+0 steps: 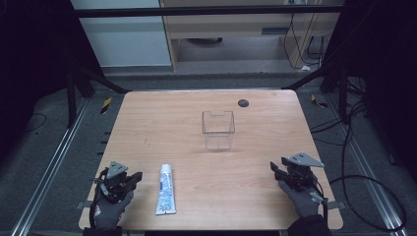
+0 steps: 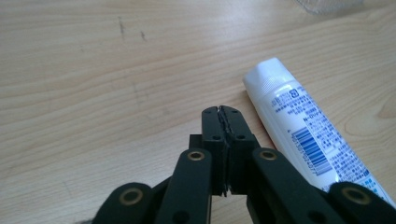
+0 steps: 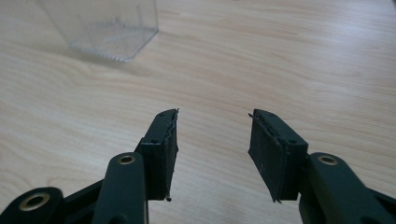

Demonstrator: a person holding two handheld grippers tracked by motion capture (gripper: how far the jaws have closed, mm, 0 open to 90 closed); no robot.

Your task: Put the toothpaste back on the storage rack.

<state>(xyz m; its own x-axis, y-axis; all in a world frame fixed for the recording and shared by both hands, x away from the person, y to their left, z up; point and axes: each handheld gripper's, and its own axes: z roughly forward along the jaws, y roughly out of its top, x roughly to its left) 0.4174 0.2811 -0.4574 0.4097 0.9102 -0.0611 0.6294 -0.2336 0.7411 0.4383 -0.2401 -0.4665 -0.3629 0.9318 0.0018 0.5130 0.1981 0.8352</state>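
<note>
High view: tube (image 1: 165,189) lies lengthwise lower centre, just right of the closed left claw (image 1: 135,177); right claw (image 1: 273,168) gapes, empty.

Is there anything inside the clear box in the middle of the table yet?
The clear box looks empty: the wooden table shows through its walls and floor. The tube lies outside it on the table, nearer the person. Reflections blur one lower corner, so a tiny item there cannot be ruled out.

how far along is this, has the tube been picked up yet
Nothing looks done: the toothpaste tube lies flat on the table, apart from the clear container. Nothing is in hand: the left gripper is shut beside the tube, the right gripper open and empty. Grasping and moving remain.
</note>
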